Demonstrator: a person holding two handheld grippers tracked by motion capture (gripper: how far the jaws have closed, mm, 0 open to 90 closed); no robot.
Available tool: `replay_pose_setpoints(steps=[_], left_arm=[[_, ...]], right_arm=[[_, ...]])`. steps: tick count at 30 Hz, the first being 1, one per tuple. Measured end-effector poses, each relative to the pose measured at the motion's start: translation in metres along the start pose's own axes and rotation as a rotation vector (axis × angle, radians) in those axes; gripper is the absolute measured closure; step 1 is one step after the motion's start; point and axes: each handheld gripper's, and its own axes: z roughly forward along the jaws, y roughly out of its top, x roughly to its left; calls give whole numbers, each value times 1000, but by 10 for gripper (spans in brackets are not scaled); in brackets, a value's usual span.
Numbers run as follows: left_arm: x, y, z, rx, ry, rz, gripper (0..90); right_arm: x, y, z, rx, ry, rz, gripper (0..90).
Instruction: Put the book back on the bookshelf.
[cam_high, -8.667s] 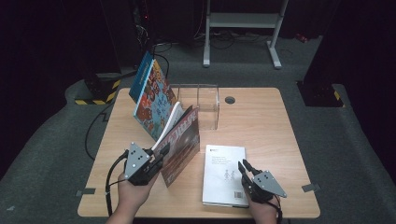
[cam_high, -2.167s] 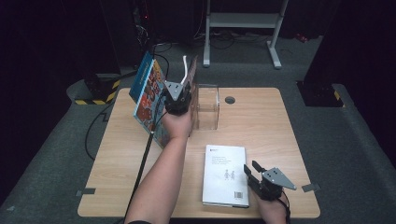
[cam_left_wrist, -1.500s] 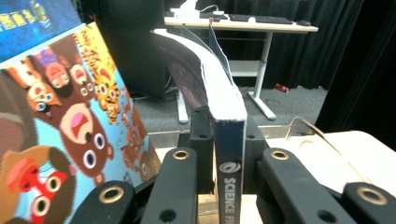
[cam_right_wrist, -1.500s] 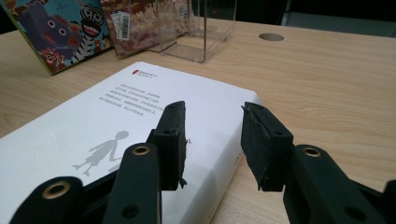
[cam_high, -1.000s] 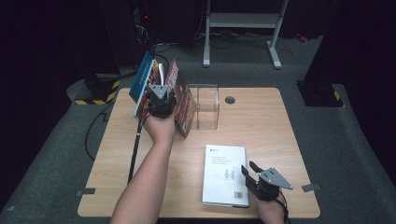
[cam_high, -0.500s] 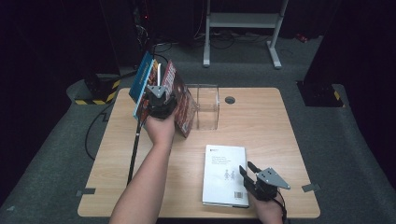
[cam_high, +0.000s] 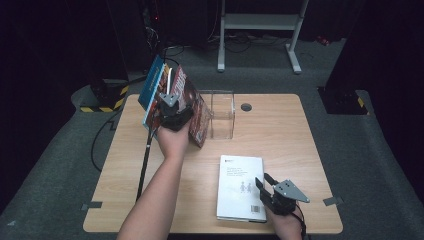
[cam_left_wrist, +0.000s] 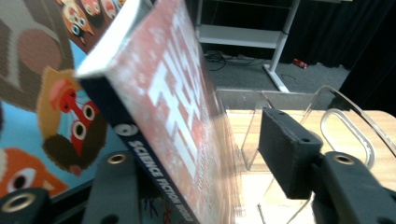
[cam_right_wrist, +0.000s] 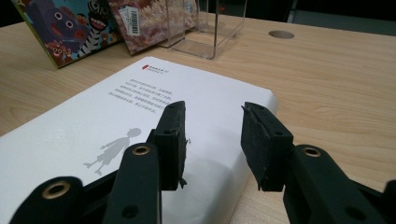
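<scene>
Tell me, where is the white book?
In the high view the white book lies flat on the table's near right side, just left of the right gripper.

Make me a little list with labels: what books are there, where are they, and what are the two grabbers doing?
red book: stands leaning against the colourful picture book, beside the clear stand
white book: flat on the table
left gripper: at the red book, jaws just been opening, one pad clear of the cover
right gripper: open over the white book's edge, gripping nothing
</scene>
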Motion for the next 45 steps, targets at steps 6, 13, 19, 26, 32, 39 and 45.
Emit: replay_pose_setpoints(steps=[6,13,19,26,32,39,45], left_arm=[[0,-4,-2,27,-8,-8,412],[0,-9,-5,38,-22,-9,374],[0,-14,-5,51,-32,-14,366],[-1,-21,-3,72,-42,-27,355],[-2,-26,-4,76,-46,-20,345],[-4,-29,-6,85,-52,-13,336],[-5,-34,-11,92,-58,2,335]], right_arm=[[1,1,1,-2,4,0,602],[2,1,1,0,8,-4,603],[4,1,2,-2,8,-4,603],[5,1,2,3,7,-4,604],[5,1,3,3,10,-6,604],[7,1,4,2,15,-7,604],[7,1,5,4,16,-7,604]])
